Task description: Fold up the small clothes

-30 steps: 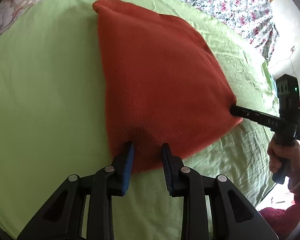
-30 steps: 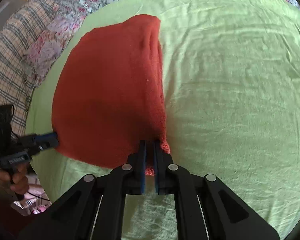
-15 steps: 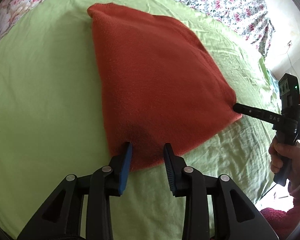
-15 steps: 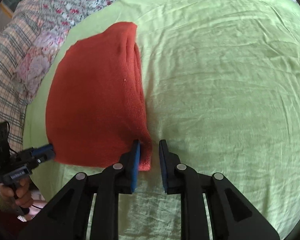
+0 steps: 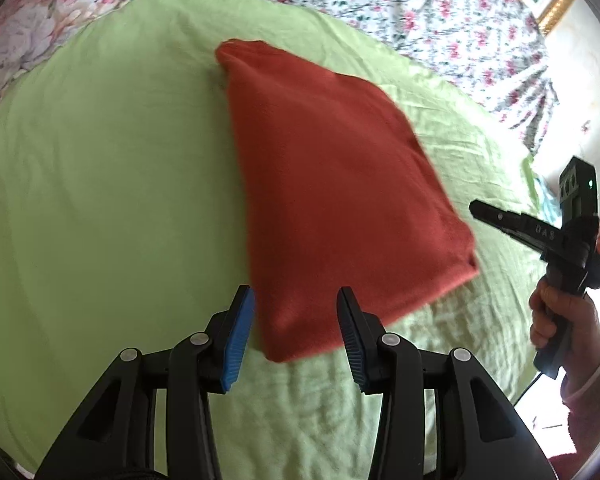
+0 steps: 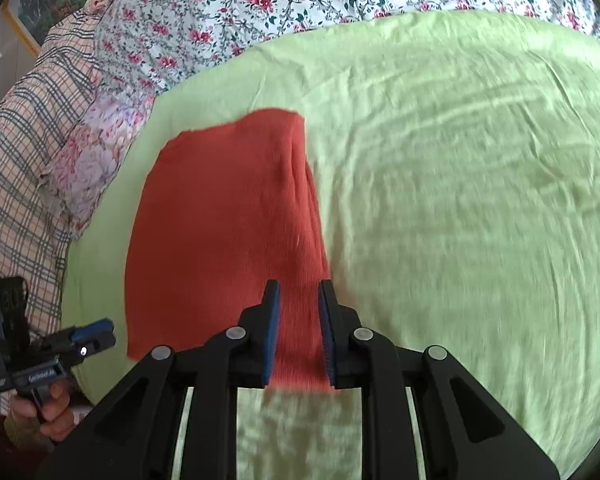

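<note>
- orange-red knit garment (image 5: 340, 200) lies flat on the green sheet (image 5: 100, 200), already folded into a neat long panel, layered thick edge visible along its right side in the right wrist view (image 6: 300, 200)
- landmark = the garment; its long axis runs from the near edge by both grippers away toward the floral bedding (image 6: 260, 8) at the far side
- narrow far end points at the floral bedding, wider near end faces the person
- left gripper (image 5: 296, 332) sits at the garment's near left corner, jaws opening, blue pads stand clear of the fabric on either side, corner shows between them but nothing pinched
- right gripper (image 6: 298, 332) sits at the garment's near right corner over the thick folded edge, jaws parted, fabric shows between the pads but no press on it, reads as let go
- in the left wrist view the right gripper (image 5: 500, 218) hangs just off the garment's right corner, not touching; hand (image 5: 556, 320) on its handle
- judgement: the two grippers flank the near corners because that edge was the carried one; fold laid, release step in hand
- judgement: panel looks settled, no bunching, next is another fold across the long axis or set aside
- plaid pillow (image 6: 16, 160) left of the garment, off the sheet, not involved
</note>
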### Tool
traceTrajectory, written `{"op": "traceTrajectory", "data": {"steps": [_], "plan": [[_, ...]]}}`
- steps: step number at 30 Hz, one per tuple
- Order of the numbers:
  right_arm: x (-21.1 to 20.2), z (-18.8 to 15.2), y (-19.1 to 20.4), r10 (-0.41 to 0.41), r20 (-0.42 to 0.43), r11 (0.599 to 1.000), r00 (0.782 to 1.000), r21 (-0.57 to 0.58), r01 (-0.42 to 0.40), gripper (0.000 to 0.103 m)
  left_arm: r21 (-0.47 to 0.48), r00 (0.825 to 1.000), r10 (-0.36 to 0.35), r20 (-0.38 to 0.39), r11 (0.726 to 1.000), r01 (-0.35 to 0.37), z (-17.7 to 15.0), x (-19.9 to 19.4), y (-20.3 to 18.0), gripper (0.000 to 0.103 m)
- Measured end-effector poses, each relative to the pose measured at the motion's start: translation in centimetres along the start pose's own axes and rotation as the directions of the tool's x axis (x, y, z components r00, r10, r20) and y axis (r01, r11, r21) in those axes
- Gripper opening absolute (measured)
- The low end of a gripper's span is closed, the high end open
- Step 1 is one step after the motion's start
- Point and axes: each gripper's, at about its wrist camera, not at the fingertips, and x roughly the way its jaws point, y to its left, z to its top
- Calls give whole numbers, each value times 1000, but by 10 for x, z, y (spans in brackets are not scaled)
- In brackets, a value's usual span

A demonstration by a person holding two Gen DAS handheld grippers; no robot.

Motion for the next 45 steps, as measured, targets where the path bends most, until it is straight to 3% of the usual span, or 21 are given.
{"op": "traceTrajectory", "data": {"steps": [11,16,18,20,22,37,45], "plan": [[58,52,0,4,-54,1000,999,-5,-4,21,-141,999,40,18,989,-38,53,27,11,44],[78,56,-8,6,-105,1000,994,-15,-8,21,-191,998,62,-23,979,-65,58,47,19,53],[84,55,-12,1,-114,1000,993,-19,-3,25,-194,997,71,-25,978,-74,57,49,22,62],[87,54,-17,2,-114,1000,993,-5,-3,37,-207,998,59,-26,976,-63,56,50,27,63],[87,53,-22,9,-114,1000,993,13,-7,38,-215,998,54,-24,975,-58,55,51,29,63],[37,34,-15,2,-48,999,999,45,1,40,-129,988,153,-7,980,-153,29,14,20,63],[-9,-3,18,0,-1,998,1000,-59,0,41,24,975,223,12,974,-223,-2,-3,-4,67]]}}
